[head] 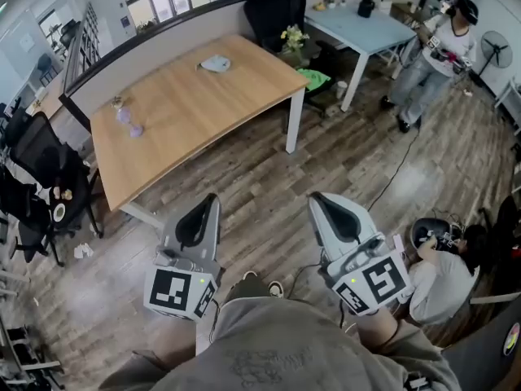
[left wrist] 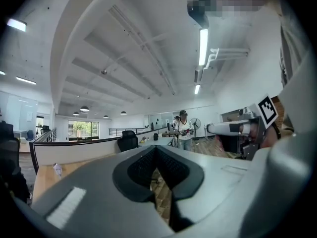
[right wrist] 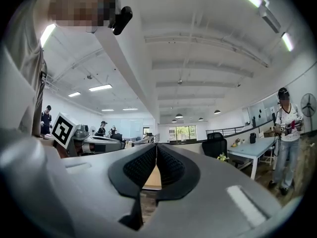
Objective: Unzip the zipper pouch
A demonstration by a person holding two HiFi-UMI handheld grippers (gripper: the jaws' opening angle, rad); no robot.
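Approach step: my left tongs (head: pixel 213 199) and right tongs (head: pixel 315 199), both closed together and empty, must reach the bench (head: pixel 203 112) and its probable zipper pouch (head: pixel 216 63).

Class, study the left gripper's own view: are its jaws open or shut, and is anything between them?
Shut and empty. The left gripper shows its black pads meeting at the tips, with nothing between.
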